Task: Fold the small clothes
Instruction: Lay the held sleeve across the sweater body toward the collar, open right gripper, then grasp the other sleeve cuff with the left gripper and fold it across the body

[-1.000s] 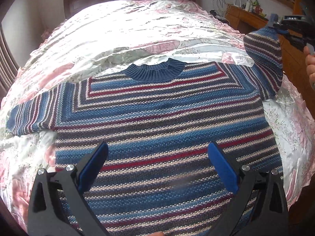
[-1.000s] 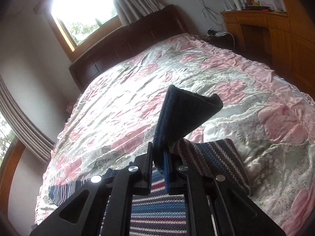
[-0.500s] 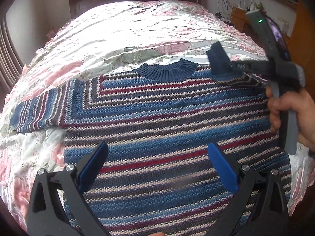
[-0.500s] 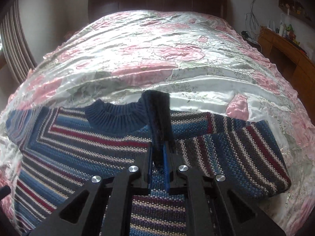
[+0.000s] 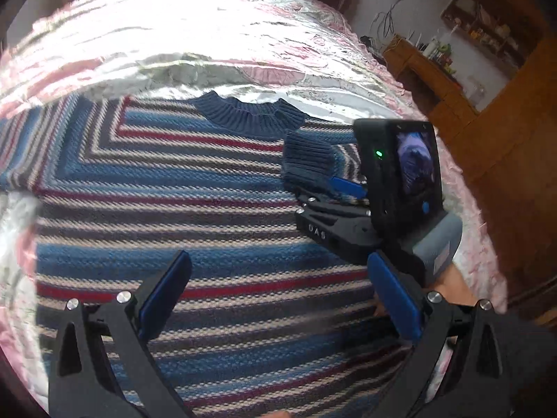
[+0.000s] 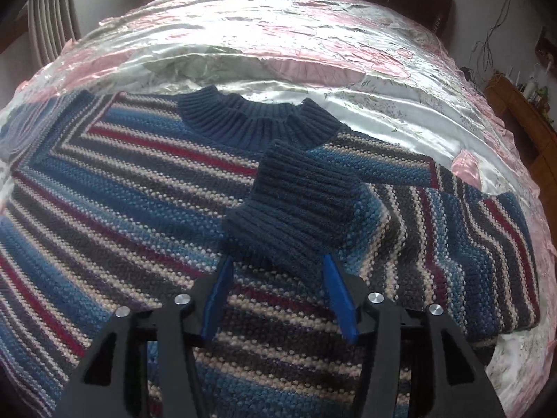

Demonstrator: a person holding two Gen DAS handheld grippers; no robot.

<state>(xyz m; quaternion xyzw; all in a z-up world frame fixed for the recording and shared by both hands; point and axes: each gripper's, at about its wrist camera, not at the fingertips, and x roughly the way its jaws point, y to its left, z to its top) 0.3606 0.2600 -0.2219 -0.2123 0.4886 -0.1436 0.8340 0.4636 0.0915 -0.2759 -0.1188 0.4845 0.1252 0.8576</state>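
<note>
Right gripper point(image 6: 278, 292), fingers spread, drops the cuff point(image 6: 296, 212) across the sweater point(image 6: 115, 202); left gripper point(image 5: 278, 299) hovers, spread wide, empty.

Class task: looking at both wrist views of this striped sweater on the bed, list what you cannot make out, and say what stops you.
- Sweater hem: cut off by the bottom edge in both views.
- Other sleeve's cuff: cut off at the left edge, left wrist view.
- Shelf items: too small, left wrist view.
- Fabric beneath the folded sleeve cuff: hidden by it, right wrist view.
</note>
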